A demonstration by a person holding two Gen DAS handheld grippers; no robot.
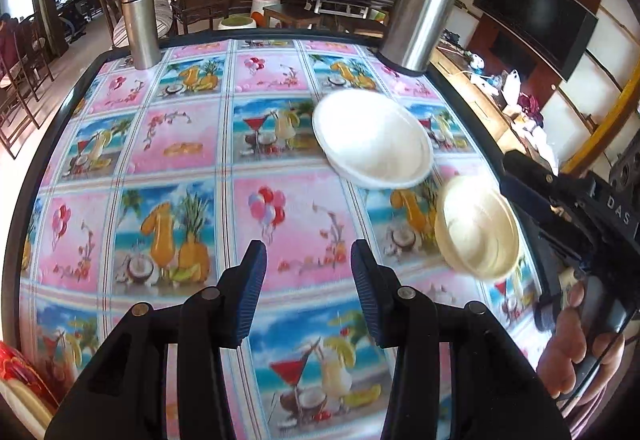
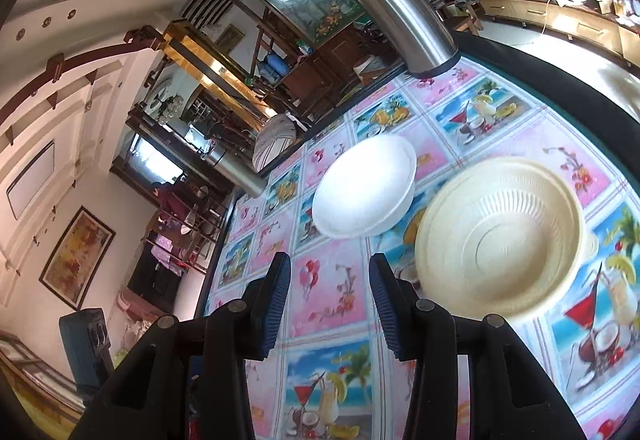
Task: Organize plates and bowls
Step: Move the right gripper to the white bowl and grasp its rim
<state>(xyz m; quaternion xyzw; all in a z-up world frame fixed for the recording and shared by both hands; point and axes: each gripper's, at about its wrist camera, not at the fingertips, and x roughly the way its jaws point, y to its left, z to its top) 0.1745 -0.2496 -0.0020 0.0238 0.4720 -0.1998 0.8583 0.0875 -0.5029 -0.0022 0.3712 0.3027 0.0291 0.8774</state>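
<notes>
A white bowl (image 1: 372, 137) sits on the patterned table (image 1: 180, 143) at the right of middle. A cream ribbed bowl (image 1: 476, 228) sits nearer, close to the right edge. My left gripper (image 1: 308, 260) is open and empty above the table, left of both bowls. In the right wrist view the white bowl (image 2: 364, 185) lies ahead and the cream bowl (image 2: 500, 238) lies just right of my right gripper (image 2: 330, 276), which is open and empty. The right gripper's body (image 1: 576, 211) shows at the right of the left wrist view, beside the cream bowl.
A tall steel flask (image 1: 420, 11) stands at the far right corner of the table and a smaller steel flask (image 1: 140, 25) at the far left. A red and white object (image 1: 20, 380) lies at the near left edge. Chairs and furniture stand beyond the table.
</notes>
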